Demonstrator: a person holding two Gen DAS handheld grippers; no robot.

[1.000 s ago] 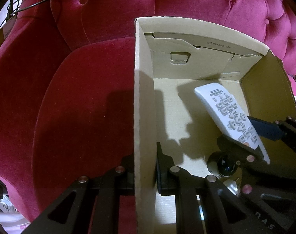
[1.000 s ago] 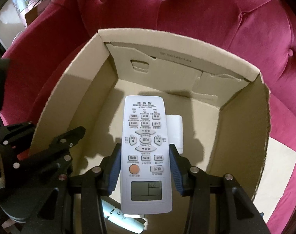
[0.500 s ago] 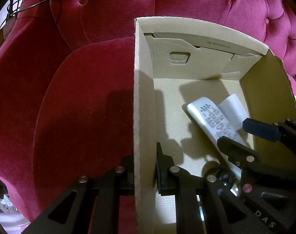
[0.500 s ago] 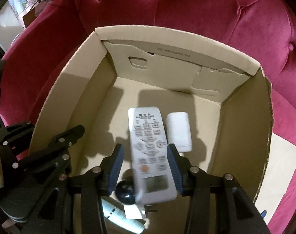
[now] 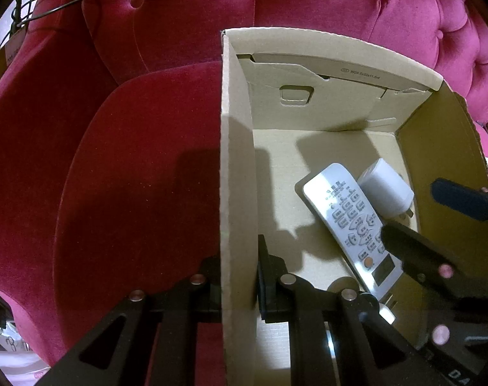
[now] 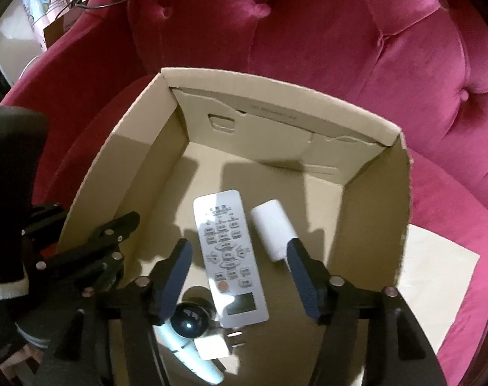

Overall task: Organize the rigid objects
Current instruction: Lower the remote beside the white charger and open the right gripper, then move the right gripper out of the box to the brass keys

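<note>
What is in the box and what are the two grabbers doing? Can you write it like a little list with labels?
place: cardboard box on a pink armchair
in the box: white remote control, white plug adapter, dark ball, more white things near the front
remote: lies flat, buttons up, held by nothing
left gripper: shut on the box's side wall
right gripper: jaws opening, above the remote, not touching it

Pink tufted armchair point(image 6: 388, 64); pale sheet point(image 6: 437, 276) — on seat

box flap point(image 5: 356, 74): print approx "W29.5x22x11" | right tongs body point(image 5: 457, 374): "DA" | remote point(image 6: 228, 251) labels: illegible
</note>
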